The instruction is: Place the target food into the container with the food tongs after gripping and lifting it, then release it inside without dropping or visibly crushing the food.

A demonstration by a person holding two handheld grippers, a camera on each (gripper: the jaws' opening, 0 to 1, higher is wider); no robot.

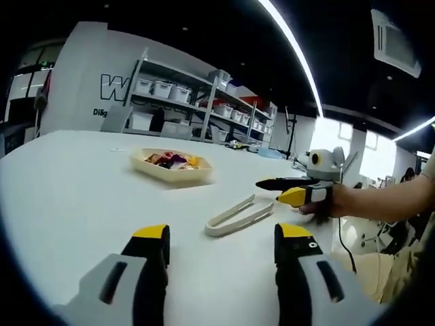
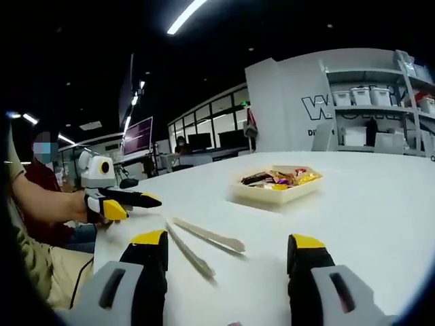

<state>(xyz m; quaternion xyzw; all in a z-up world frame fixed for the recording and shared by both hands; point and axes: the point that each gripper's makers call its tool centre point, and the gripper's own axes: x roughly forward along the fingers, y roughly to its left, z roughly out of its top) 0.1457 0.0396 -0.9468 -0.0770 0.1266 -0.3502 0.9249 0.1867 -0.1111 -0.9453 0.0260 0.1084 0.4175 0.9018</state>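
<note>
Two hand-held grippers (image 1: 221, 248) (image 2: 228, 255) gaped apart; we found tongs (image 1: 239, 214) nearer the right, lengthwise toward it.

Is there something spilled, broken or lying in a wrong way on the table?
Nothing stands out. The food tongs lie flat on the white table, apart from the tray, which sits upright with its food inside. Both grippers are open and hold nothing.

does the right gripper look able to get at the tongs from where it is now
Probably yes. The right gripper has its jaws open, and the tongs lie flat on the bare white table just ahead of them, with nothing between. The tray of food sits farther back, and the left gripper is off to the side.
</note>
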